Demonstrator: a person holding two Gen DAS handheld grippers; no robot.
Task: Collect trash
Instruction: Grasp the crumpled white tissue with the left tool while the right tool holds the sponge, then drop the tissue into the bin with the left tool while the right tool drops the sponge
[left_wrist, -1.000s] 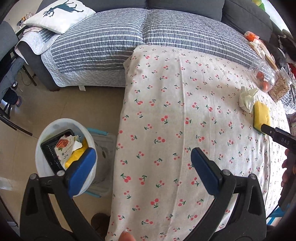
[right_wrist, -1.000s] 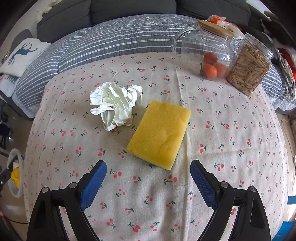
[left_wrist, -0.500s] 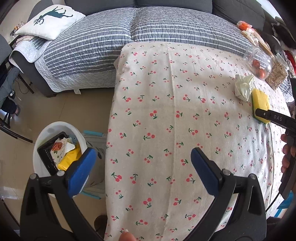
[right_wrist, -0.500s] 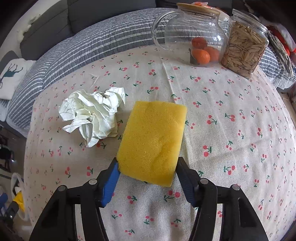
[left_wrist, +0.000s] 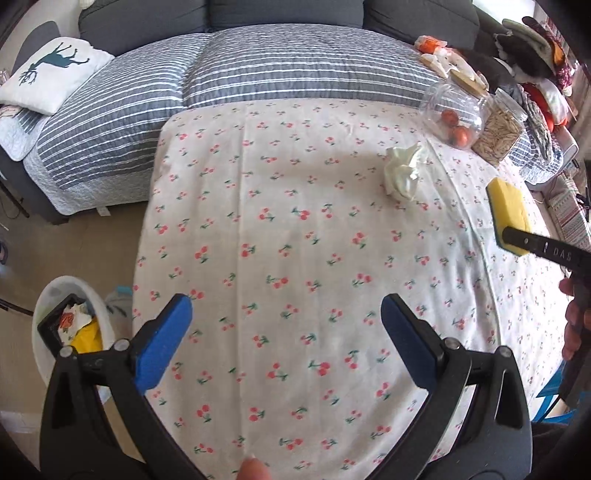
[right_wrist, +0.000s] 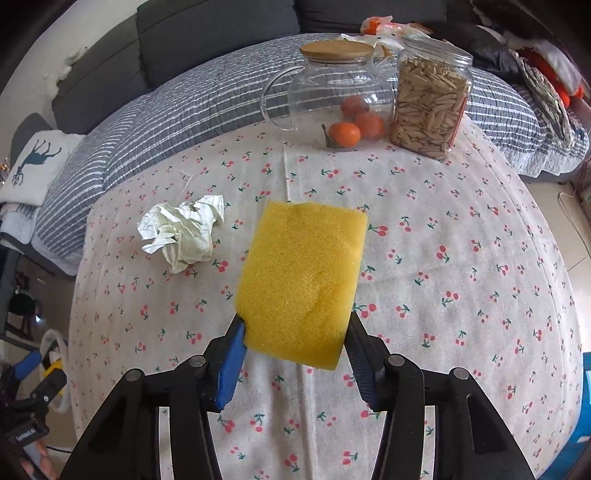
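The right hand-held gripper (right_wrist: 295, 336) is clenched on the yellow sponge (right_wrist: 303, 280): its blue pads press the sponge's two long sides near the close end, and the jaws have just been closing onto it. In the right wrist view the sponge sticks out forward from the jaws, above the cherry-print cloth of the worktop (right_wrist: 461, 277). To its left the crumpled paper (right_wrist: 184, 230) lies on the cloth, apart from the sponge. Only this view shows the far edge clearly: a glass jug (right_wrist: 332, 92) with a wooden lid and oranges inside, touching or just beside a jar of seeds (right_wrist: 430, 99).

The left wrist view shows the sponge (left_wrist: 508, 210) from the side at the right edge, pinched by a black finger of the right tool, with the paper (left_wrist: 402, 173) nearby. It alone shows the white bin (left_wrist: 44, 295) on the floor left of the worktop, already holding rubbish. The left hand-held gripper (left_wrist: 286, 336) is released, jaws wide apart over bare cloth with nothing between them.
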